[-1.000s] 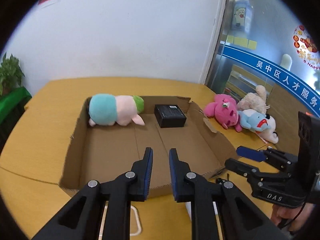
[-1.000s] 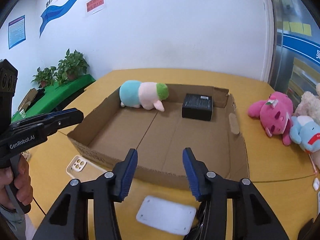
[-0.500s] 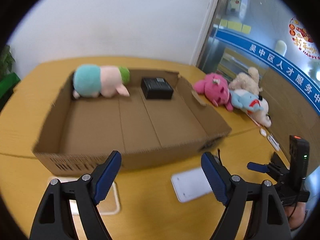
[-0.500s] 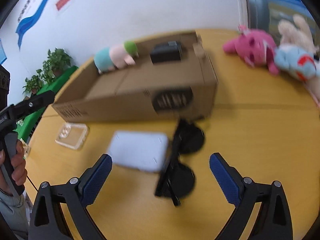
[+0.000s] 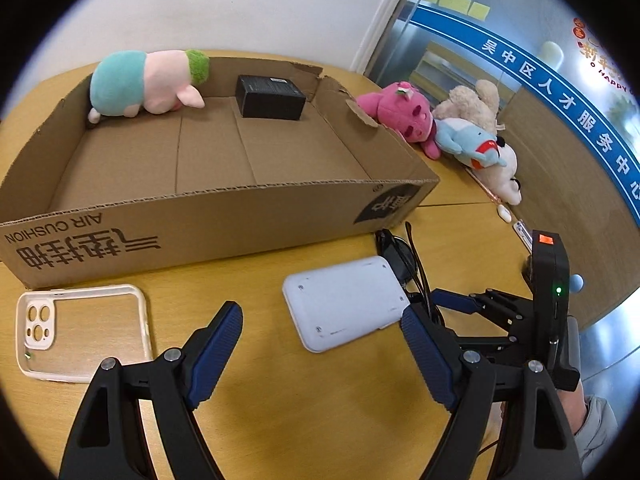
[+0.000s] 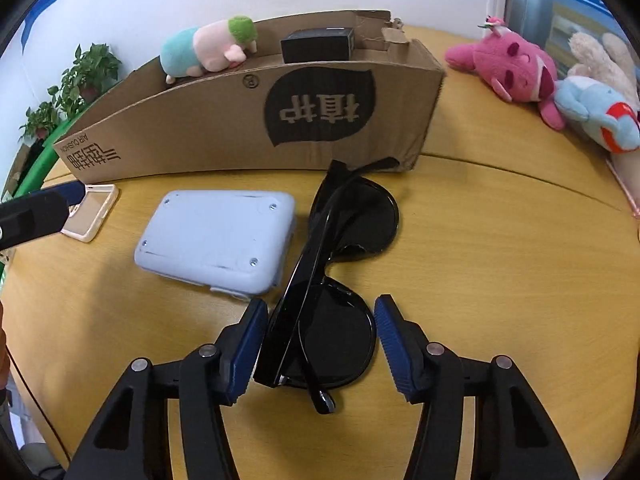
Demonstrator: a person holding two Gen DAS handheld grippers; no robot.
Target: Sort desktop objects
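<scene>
the folded black sunglasses (image 6: 332, 280) are lying lengthwise toward the cardboard box (image 6: 240, 128), glossy, between the spread, empty right gripper (image 6: 320, 344); the left gripper (image 5: 320, 354) is gaping too.

A yellow wooden table (image 5: 280, 420) fills the lower part of both views, with a thin seam (image 6: 520, 176) running across its top in the right wrist view. Behind it stands a plain white wall (image 5: 240, 8), which carries a blue painted stripe (image 6: 44, 4) near its upper left edge. Leafy potted plants (image 6: 86, 76) stand against that wall on a green ledge (image 6: 36, 164), off the table's left side. To the right a glass partition (image 5: 460, 40) bears a blue band (image 5: 560, 92) with white Chinese characters, yellow sticky notes (image 5: 456, 2) above the band, and a red decal (image 5: 600, 48) further right.
</scene>
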